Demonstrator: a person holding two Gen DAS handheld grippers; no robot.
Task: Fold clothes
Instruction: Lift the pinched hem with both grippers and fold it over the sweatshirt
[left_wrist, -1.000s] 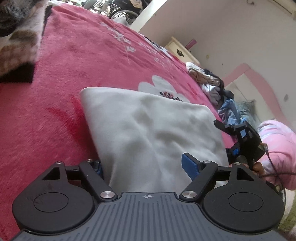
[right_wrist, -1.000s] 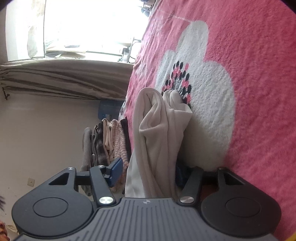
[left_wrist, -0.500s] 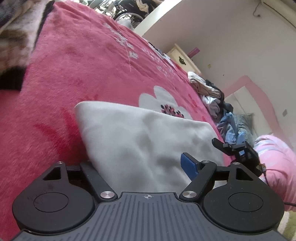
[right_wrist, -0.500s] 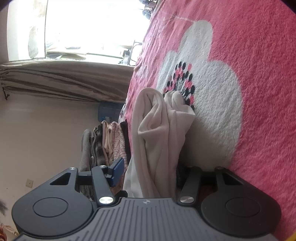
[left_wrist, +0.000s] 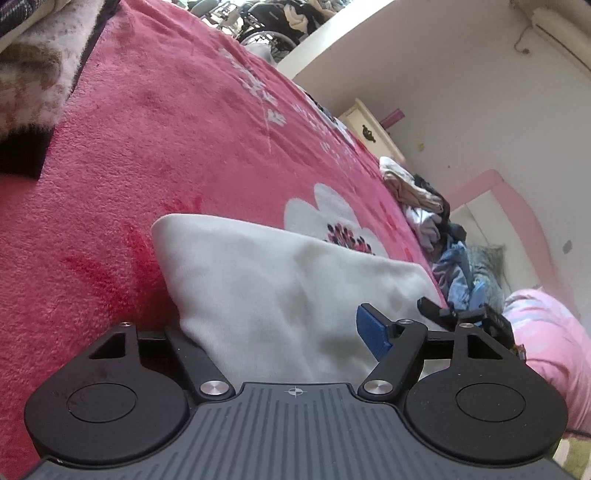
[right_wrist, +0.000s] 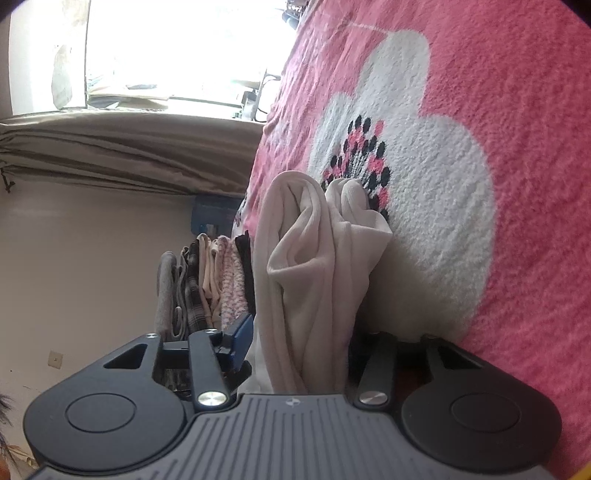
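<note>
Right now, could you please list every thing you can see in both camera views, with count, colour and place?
white garment: one, off-white, folded on the blanket, its edge between both grippers' jaws
blanket: one, pink with white flowers, covers the bed
clothes pile: one, mixed colours, at the bed's far edge
folded clothes: one stack, grey, checked, pink, beyond the garment
nightstand: one, cream, by the wall
curtain: one, beige, under the window
left gripper: one, black, blue pads, jaws closing around the garment
right gripper: one, black, jaws closing around the garment
</note>
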